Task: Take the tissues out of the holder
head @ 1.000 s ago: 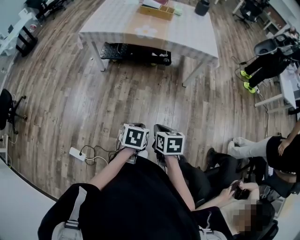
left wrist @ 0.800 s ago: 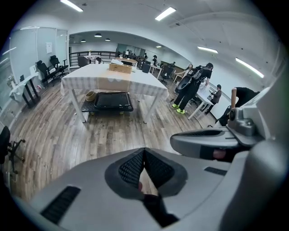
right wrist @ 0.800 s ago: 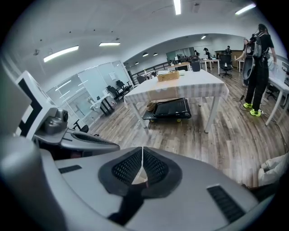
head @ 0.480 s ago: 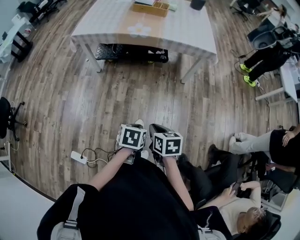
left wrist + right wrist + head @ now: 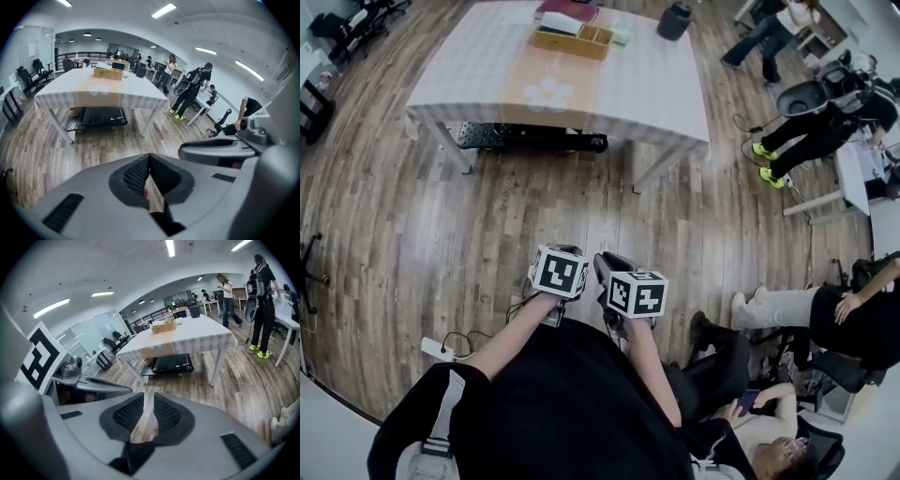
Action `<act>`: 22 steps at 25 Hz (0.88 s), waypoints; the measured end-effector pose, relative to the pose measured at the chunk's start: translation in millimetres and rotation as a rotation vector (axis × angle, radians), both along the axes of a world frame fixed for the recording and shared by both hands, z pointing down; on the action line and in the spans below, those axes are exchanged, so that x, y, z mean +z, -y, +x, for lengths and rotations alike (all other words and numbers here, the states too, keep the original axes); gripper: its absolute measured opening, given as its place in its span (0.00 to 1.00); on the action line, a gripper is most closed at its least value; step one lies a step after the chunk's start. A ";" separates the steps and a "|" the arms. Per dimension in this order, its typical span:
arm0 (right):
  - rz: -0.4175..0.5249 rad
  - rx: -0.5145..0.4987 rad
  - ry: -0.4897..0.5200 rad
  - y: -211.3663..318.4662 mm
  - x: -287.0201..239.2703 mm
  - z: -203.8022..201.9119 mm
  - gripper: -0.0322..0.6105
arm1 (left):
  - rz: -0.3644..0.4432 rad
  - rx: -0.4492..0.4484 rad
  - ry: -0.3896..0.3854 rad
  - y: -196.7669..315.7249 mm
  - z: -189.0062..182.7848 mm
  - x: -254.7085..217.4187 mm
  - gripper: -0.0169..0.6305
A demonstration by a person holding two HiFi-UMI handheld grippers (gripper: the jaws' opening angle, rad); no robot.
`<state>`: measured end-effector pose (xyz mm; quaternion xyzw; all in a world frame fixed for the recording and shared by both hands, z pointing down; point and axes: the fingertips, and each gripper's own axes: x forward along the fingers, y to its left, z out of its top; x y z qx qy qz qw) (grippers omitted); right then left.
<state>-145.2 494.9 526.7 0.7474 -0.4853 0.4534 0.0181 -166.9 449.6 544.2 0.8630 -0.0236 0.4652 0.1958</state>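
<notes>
A wooden holder point(image 5: 573, 39) stands at the far end of a white-clothed table point(image 5: 609, 84), well ahead of me; what it holds is too small to tell. The same holder point(image 5: 108, 73) shows in the left gripper view, and the holder point(image 5: 164, 326) in the right gripper view. Both grippers are held close to the body above the wooden floor, far from the table. My left gripper point(image 5: 566, 252) is shut, with the tips of the left gripper point(image 5: 149, 157) meeting on nothing. My right gripper point(image 5: 605, 262) is opening; a narrow gap shows in the right gripper point(image 5: 148, 401), with nothing in it.
A black wheeled cart point(image 5: 530, 139) sits under the table. A dark container point(image 5: 674, 19) stands at the table's far right corner. Seated people point(image 5: 806, 309) and chairs crowd the right side. A power strip with cables point(image 5: 436, 350) lies on the floor at the left.
The view has shifted toward the table, which now shows in full with the holder on it. Both grippers stay side by side in front of the body.
</notes>
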 end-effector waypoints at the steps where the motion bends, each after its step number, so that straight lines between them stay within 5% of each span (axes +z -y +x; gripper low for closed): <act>1: -0.003 0.002 -0.010 9.5 -2.1 10.5 0.14 | 0.003 -0.003 -0.006 10.4 9.7 -1.5 0.04; 22: 0.015 -0.092 -0.011 137.1 9.2 138.9 0.23 | -0.016 -0.077 0.024 135.6 133.0 17.2 0.04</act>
